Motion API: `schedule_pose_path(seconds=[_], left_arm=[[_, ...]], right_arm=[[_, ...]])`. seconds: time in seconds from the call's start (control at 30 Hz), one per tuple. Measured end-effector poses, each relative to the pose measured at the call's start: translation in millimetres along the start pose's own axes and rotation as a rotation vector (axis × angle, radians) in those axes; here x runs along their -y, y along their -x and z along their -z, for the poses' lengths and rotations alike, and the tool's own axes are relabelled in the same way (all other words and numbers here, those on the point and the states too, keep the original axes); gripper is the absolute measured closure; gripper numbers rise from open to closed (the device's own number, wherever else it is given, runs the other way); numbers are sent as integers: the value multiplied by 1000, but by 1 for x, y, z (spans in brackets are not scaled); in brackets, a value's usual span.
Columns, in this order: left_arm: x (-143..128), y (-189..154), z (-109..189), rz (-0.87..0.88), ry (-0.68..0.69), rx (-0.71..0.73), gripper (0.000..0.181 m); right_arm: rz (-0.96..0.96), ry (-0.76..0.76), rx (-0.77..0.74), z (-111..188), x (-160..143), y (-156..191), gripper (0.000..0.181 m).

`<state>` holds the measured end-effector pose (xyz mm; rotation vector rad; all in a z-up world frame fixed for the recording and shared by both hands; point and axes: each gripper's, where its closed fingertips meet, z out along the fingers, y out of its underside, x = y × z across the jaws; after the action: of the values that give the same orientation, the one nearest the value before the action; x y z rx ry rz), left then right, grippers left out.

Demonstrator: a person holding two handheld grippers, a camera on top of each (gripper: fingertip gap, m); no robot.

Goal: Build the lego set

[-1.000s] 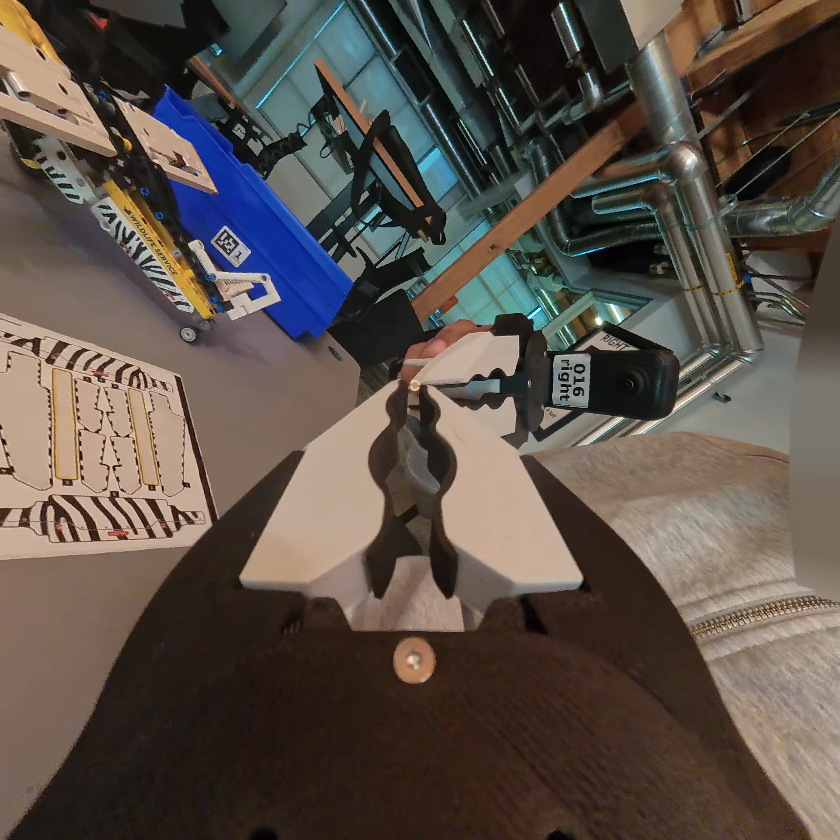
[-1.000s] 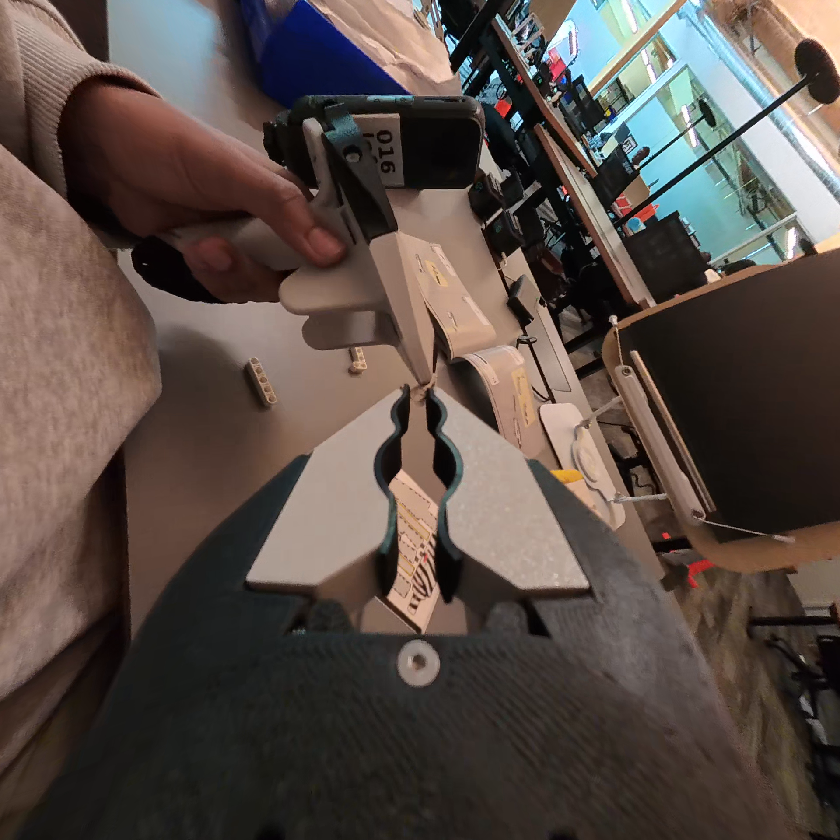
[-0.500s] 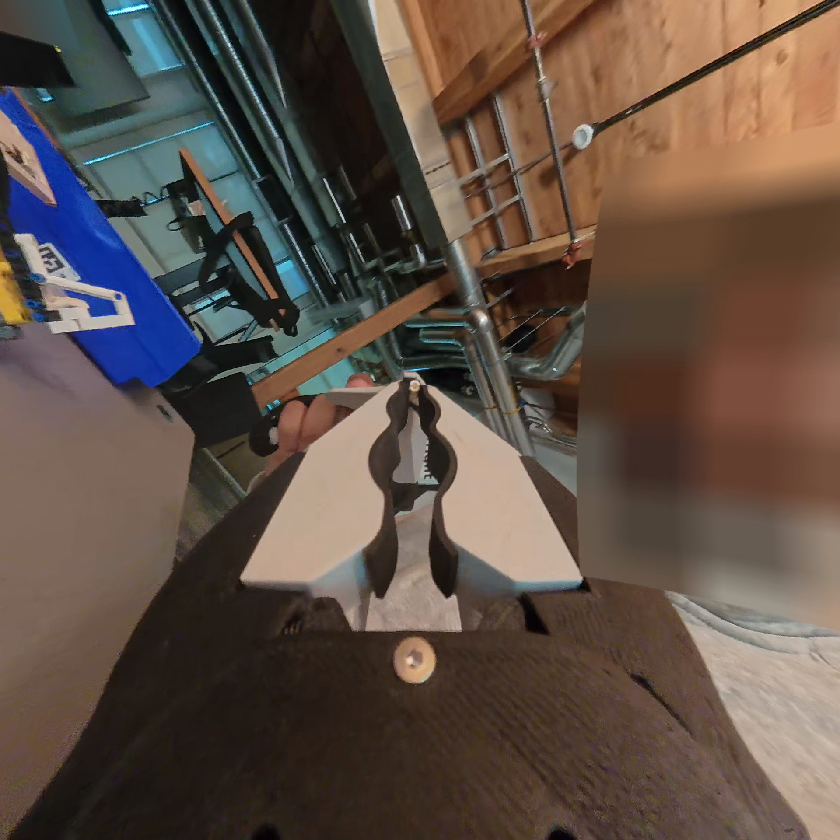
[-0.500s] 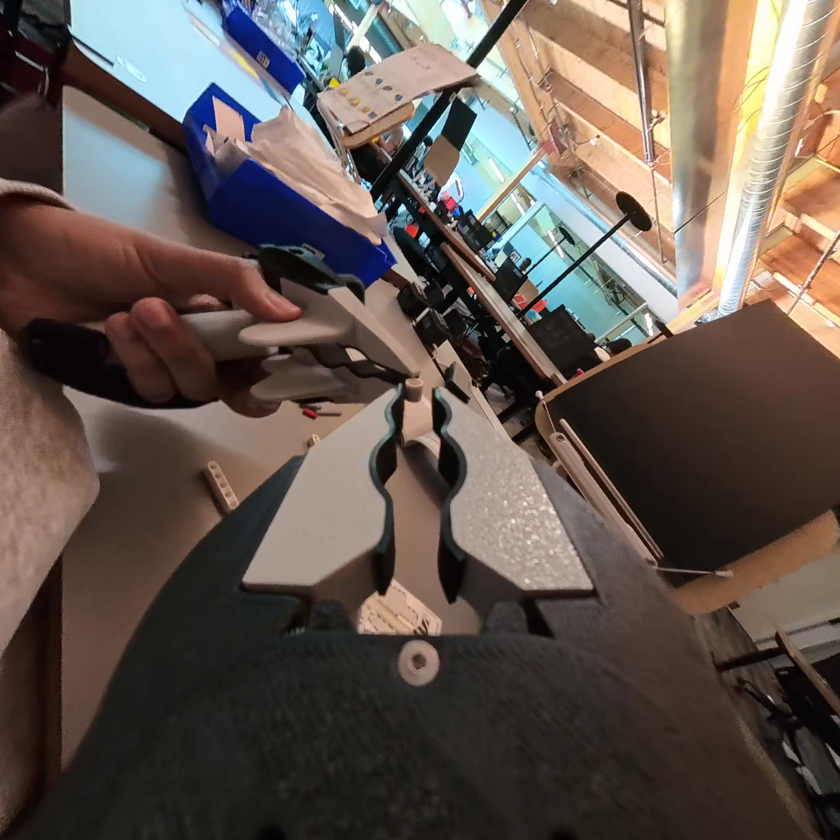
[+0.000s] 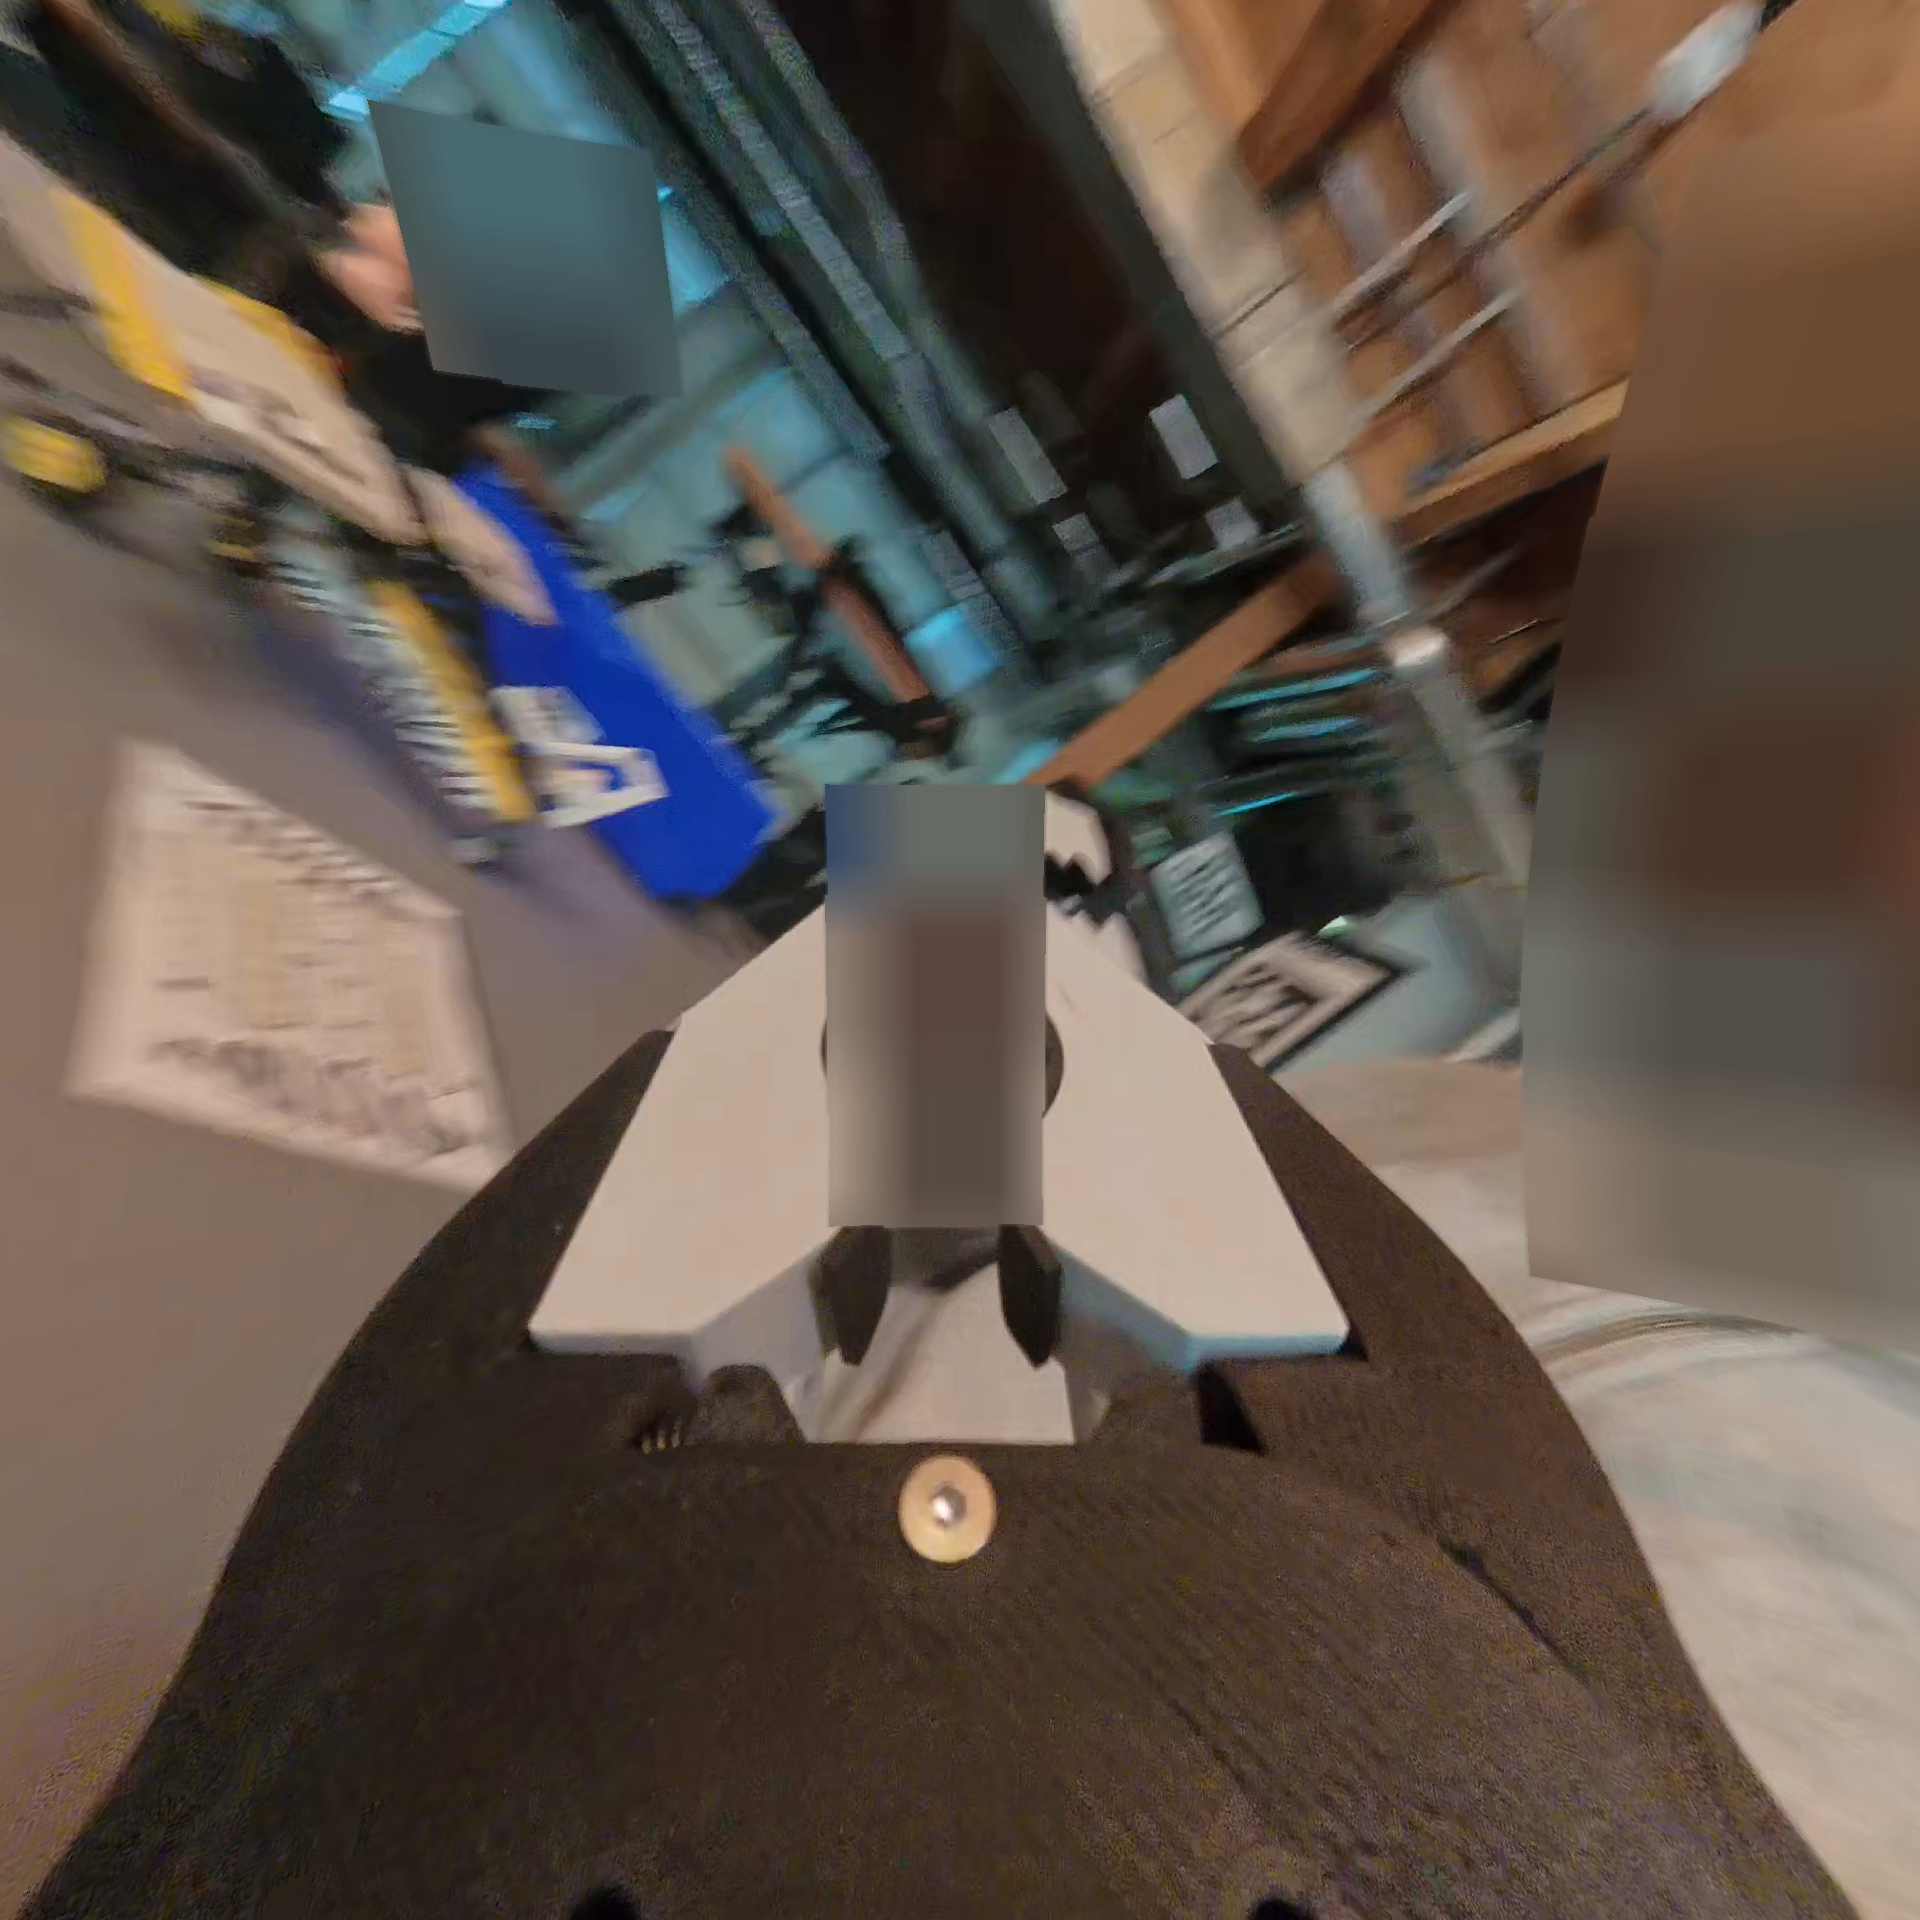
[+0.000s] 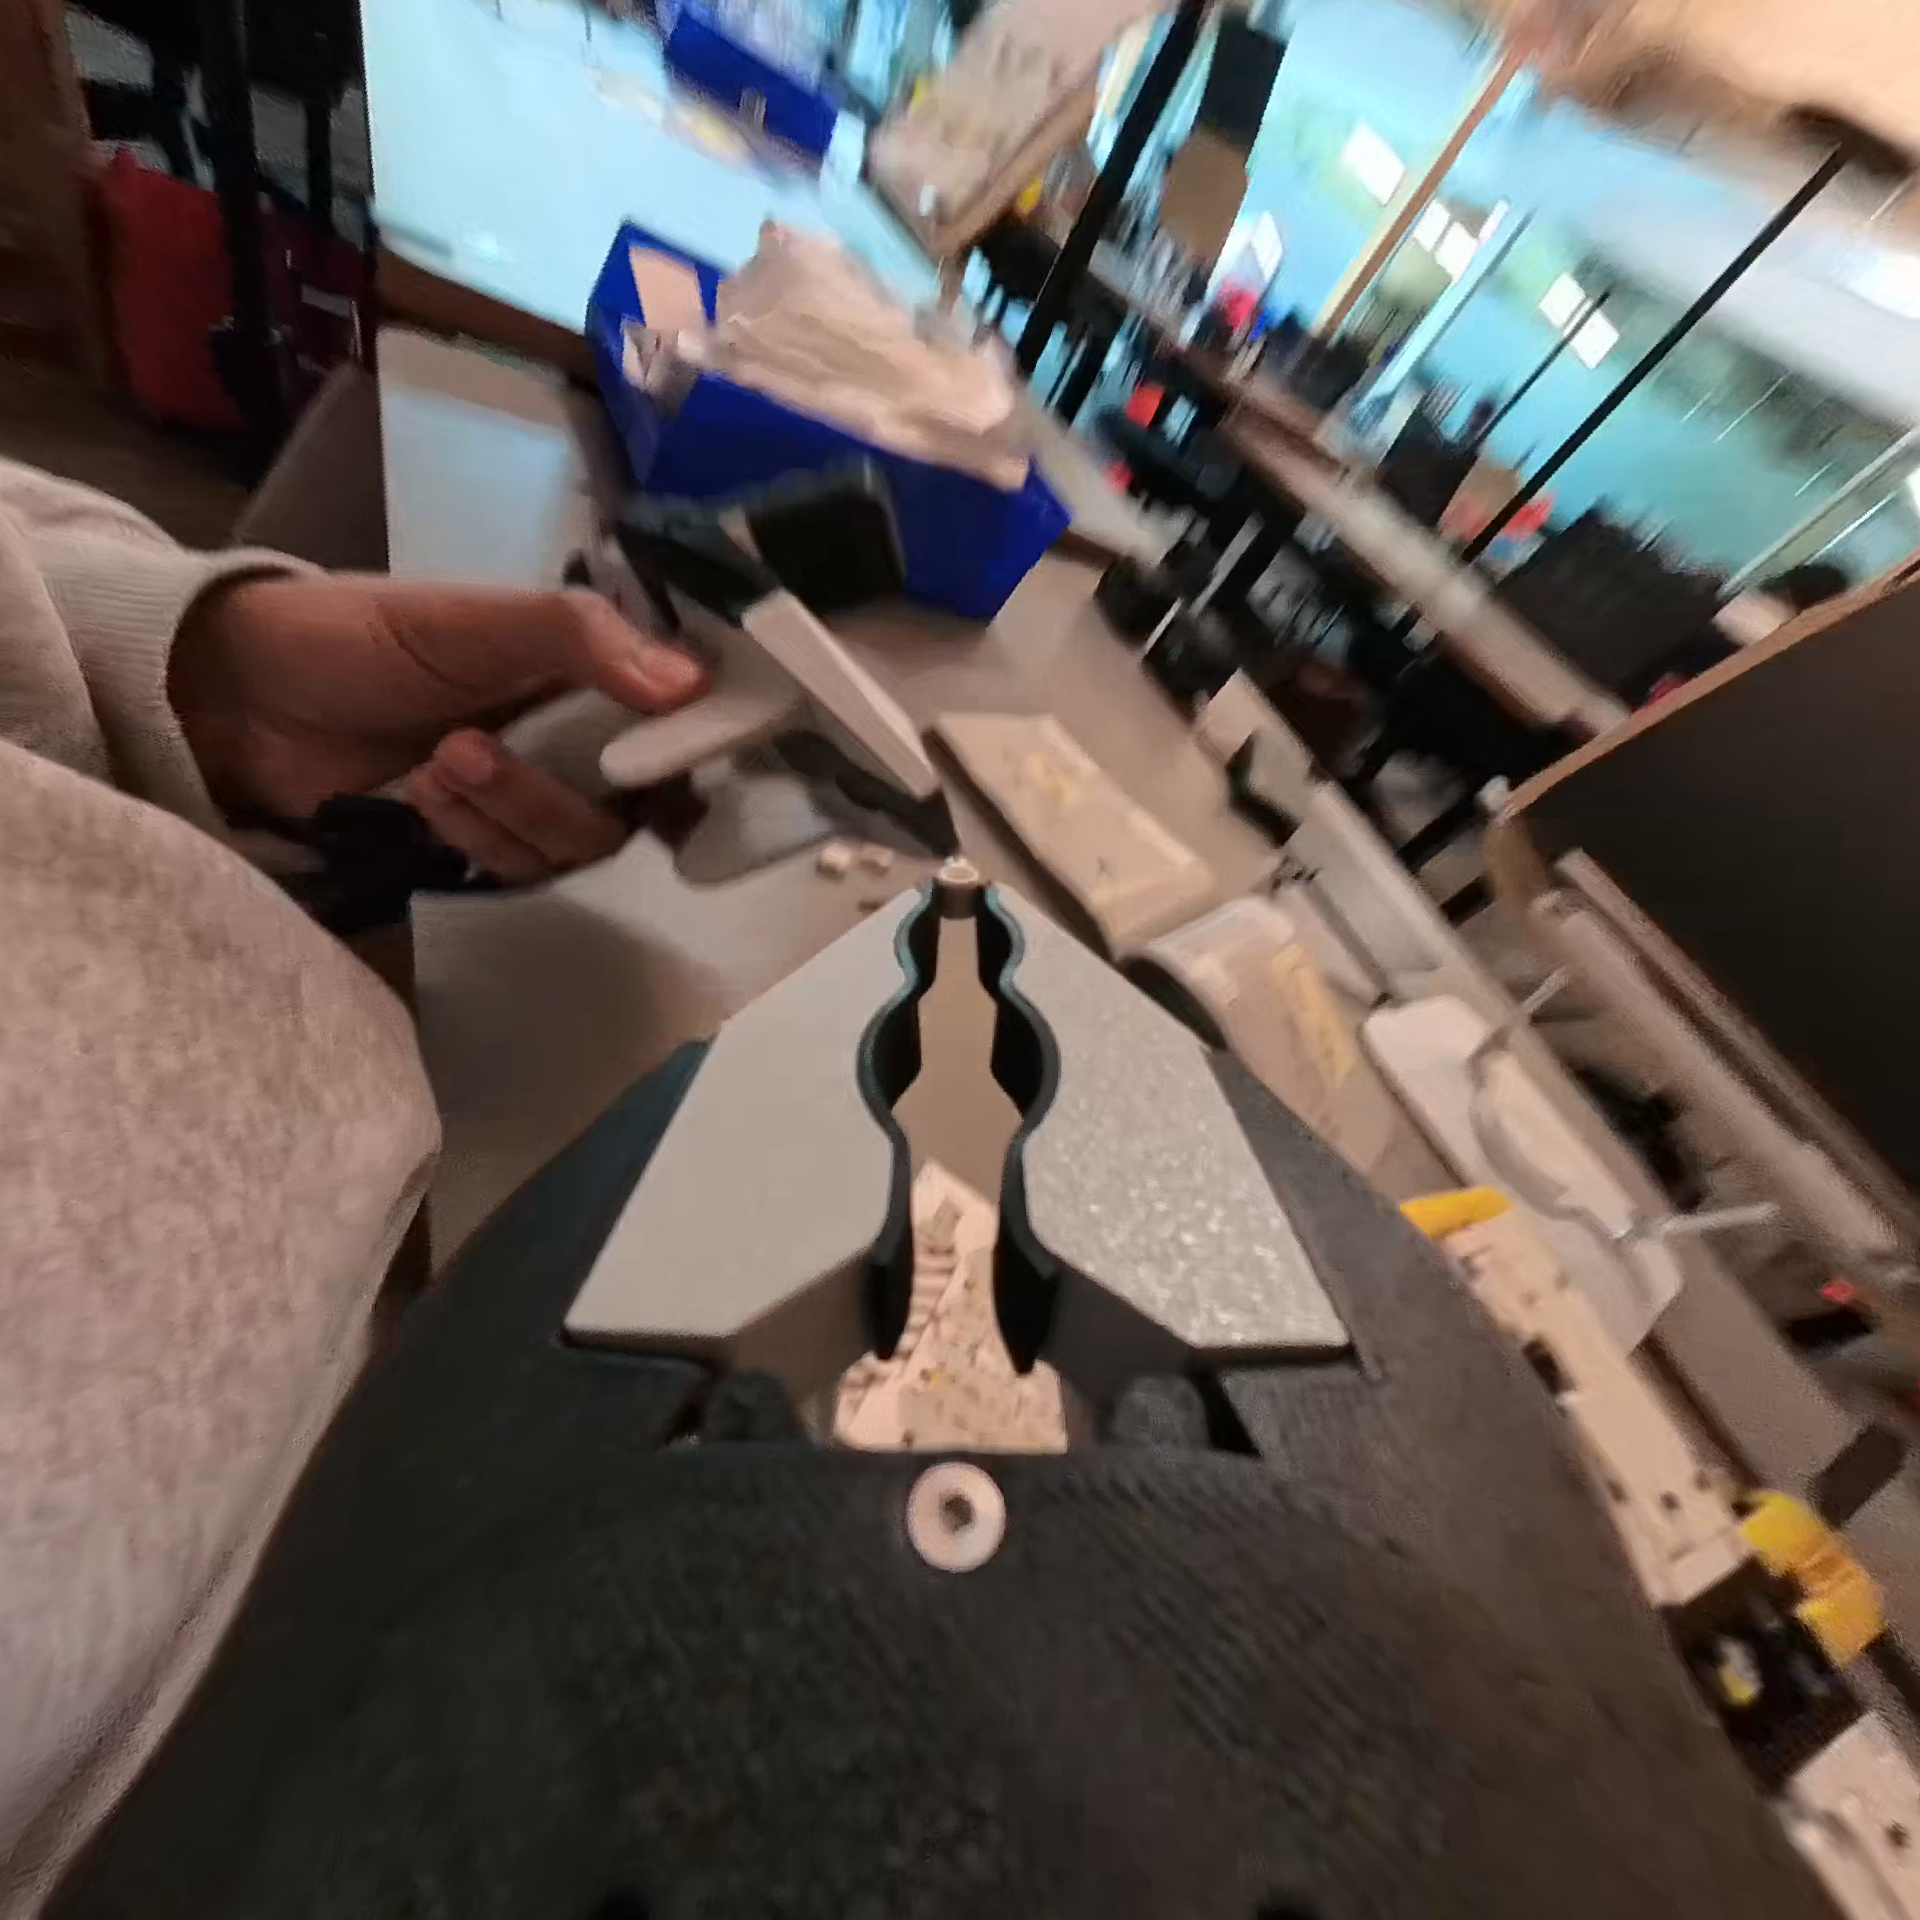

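In the right wrist view my right gripper [image 6: 957, 920] is shut on a small grey peg [image 6: 957, 891] that sticks out of its tips, above the grey table [image 6: 540, 997]. My left gripper [image 6: 831, 707], held by a hand [image 6: 416, 686], hangs to the far left of it, apart from the peg. In the blurred left wrist view the left gripper's fingers [image 5: 727, 1122] stand close together, but a mosaic patch hides their tips. The yellow and zebra-striped lego model [image 5: 436, 665] stands at the far left, with a sticker sheet [image 5: 270, 987] lying nearer.
A blue bin [image 6: 831, 457] with white bags stands at the back of the table. Small loose pieces [image 6: 852, 857] lie below the left gripper. An open booklet [image 6: 1070, 821] and white and yellow lego parts [image 6: 1558, 1351] lie to the right. A grey sleeve [image 6: 156, 1039] fills the left.
Both views swung down towards the table and blurred. The grippers have moved apart; the right one still holds the grey peg. The left gripper's tips, seen pinching a tiny pin earlier, are now hidden.
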<state>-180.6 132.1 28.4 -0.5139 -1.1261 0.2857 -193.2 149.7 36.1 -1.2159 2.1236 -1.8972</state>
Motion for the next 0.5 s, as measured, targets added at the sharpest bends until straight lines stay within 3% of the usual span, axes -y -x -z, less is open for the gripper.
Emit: schedule_pose_path(seconds=[0.13,0.2,0.27,0.37,0.5], left_arm=[[-22,51,40,-354,276,474,164],[-44,67,50,-483,445,603,159],[-62,81,54,-562,564,697,145],[-74,93,57,-681,637,756,144],[-80,103,62,-658,671,759,149]], right_arm=[[-164,394,235,-21,-64,15,175],[-207,537,351,-28,-88,28,176],[-209,623,457,-36,-100,40,176],[-140,728,560,-46,-110,53,176],[-18,846,651,-51,-120,66,176]])
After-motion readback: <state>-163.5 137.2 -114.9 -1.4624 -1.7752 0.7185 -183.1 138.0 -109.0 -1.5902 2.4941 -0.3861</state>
